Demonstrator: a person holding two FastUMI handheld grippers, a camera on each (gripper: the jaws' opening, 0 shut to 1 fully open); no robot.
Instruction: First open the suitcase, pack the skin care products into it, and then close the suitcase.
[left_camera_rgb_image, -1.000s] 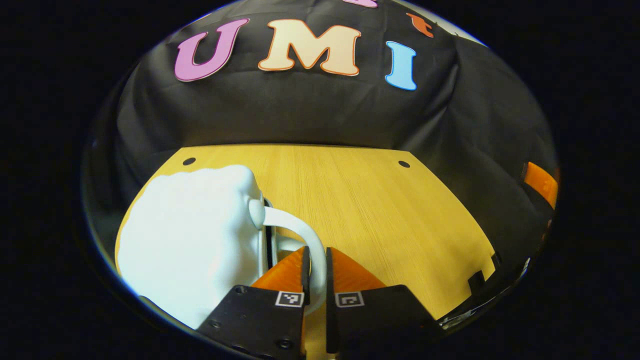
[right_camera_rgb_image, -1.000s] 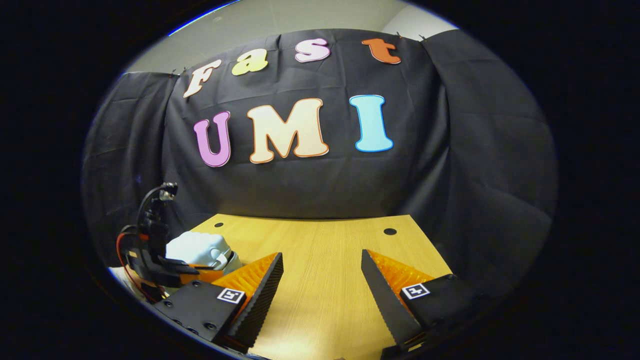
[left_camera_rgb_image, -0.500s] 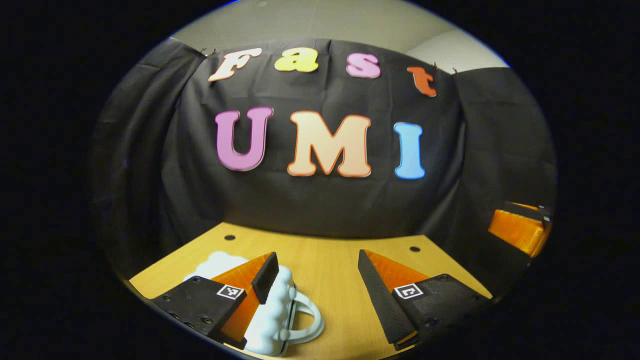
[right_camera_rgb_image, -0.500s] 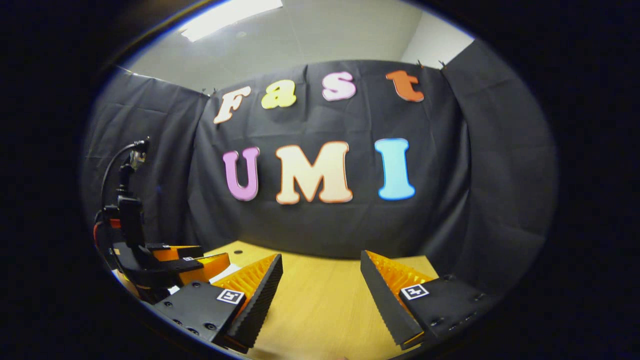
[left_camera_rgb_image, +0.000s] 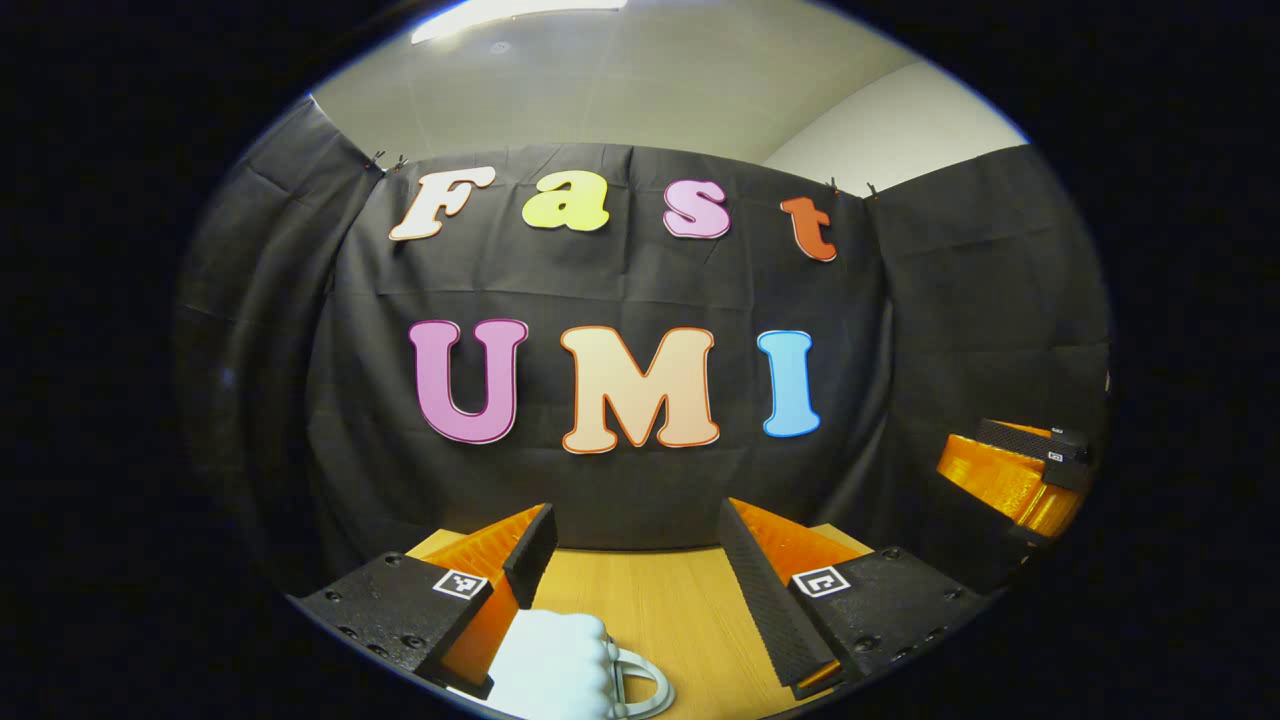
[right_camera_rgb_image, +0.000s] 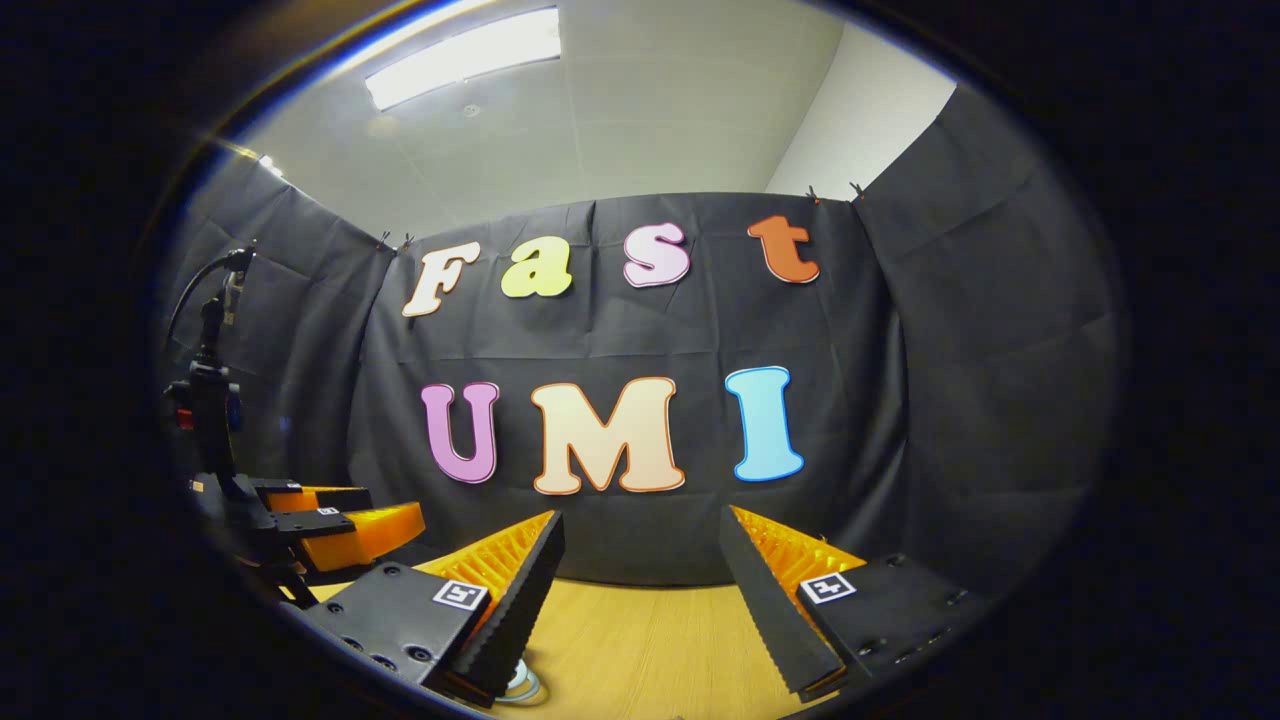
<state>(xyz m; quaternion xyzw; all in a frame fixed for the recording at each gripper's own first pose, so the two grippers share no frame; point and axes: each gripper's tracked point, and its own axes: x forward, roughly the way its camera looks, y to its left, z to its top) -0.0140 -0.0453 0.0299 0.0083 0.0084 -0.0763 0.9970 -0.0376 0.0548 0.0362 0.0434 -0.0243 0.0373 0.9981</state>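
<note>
1. Two grippers, both with fingers spread wide and nothing between them; I hold them above the table (left_camera_rgb_image: 650, 600), aimed at the booth's cloth wall.
2. My left gripper (left_camera_rgb_image: 635, 560) is released. In the left gripper view the white case (left_camera_rgb_image: 555, 670) lies on the table low in the picture, just under my left finger (left_camera_rgb_image: 530, 545), closed as far as I can tell, its handle (left_camera_rgb_image: 645, 685) looping out to the right.
3. My right gripper (right_camera_rgb_image: 640, 565) is released too. In the right gripper view a small bit of the case's handle (right_camera_rgb_image: 522, 685) peeks out below my left finger.
4. My other gripper shows at the right edge of the left gripper view (left_camera_rgb_image: 1015, 475) and at the left edge of the right gripper view (right_camera_rgb_image: 320, 520), each apart from the case.
</note>
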